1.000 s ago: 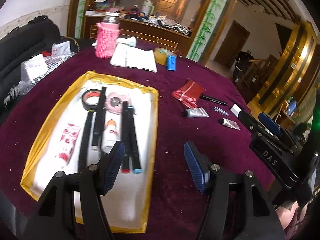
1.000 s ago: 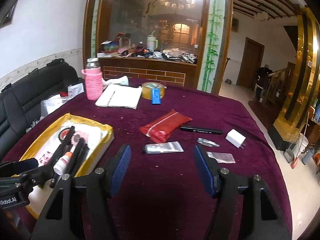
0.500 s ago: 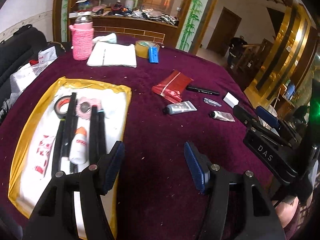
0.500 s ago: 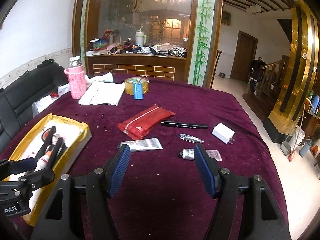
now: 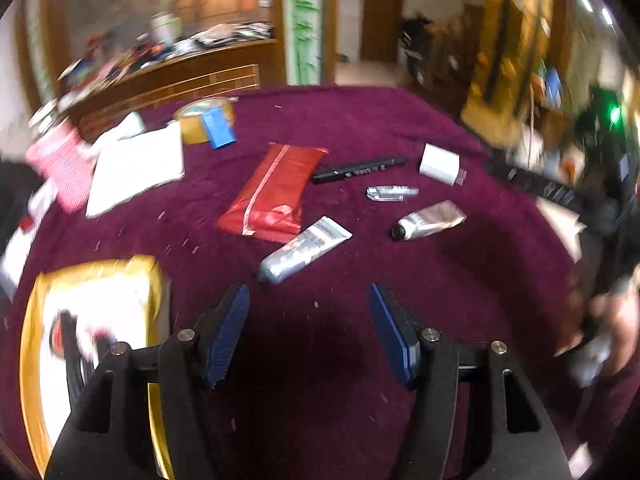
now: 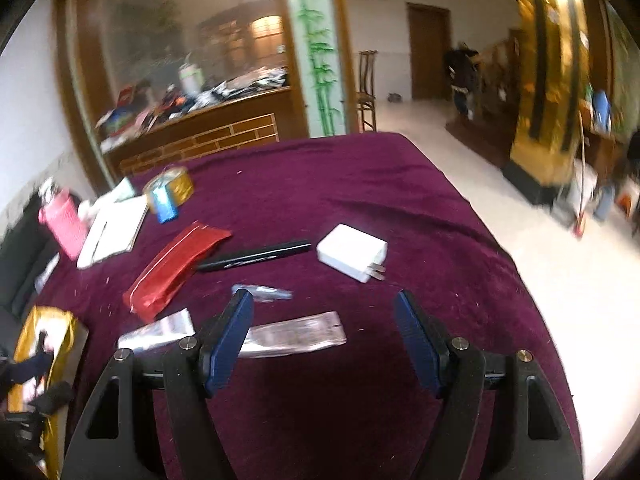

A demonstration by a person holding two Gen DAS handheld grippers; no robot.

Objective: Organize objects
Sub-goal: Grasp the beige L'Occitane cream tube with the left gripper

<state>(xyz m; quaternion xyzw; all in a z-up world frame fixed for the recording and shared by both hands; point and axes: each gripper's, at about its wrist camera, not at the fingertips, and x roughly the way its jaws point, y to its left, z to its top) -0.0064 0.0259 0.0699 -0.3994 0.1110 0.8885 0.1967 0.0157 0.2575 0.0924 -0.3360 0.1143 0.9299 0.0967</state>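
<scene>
My left gripper [image 5: 310,328] is open and empty over the purple cloth, just short of a silver tube [image 5: 304,250]. A gold-rimmed tray [image 5: 156,280] with pens and tape lies at its left. A red pouch [image 5: 276,188], black pen [image 5: 358,169], metal clip [image 5: 390,193], second tube [image 5: 430,220] and white charger [image 5: 439,163] lie beyond. My right gripper [image 6: 324,338] is open and empty, right over the second tube [image 6: 296,334], with the charger [image 6: 352,252], pen [image 6: 256,257], clip [image 6: 262,293] and pouch [image 6: 176,268] ahead.
A pink bottle [image 5: 60,168], white notebook [image 5: 136,168] and yellow tape roll with a blue box [image 5: 206,120] stand at the far left. The table's right edge [image 6: 516,264] drops to a tiled floor. The tray [image 6: 60,344] shows at the right view's lower left.
Both grippers have swung to the right and forward, away from the tray and toward the loose items. The tubes now lie close to the fingertips. Both stay open.
</scene>
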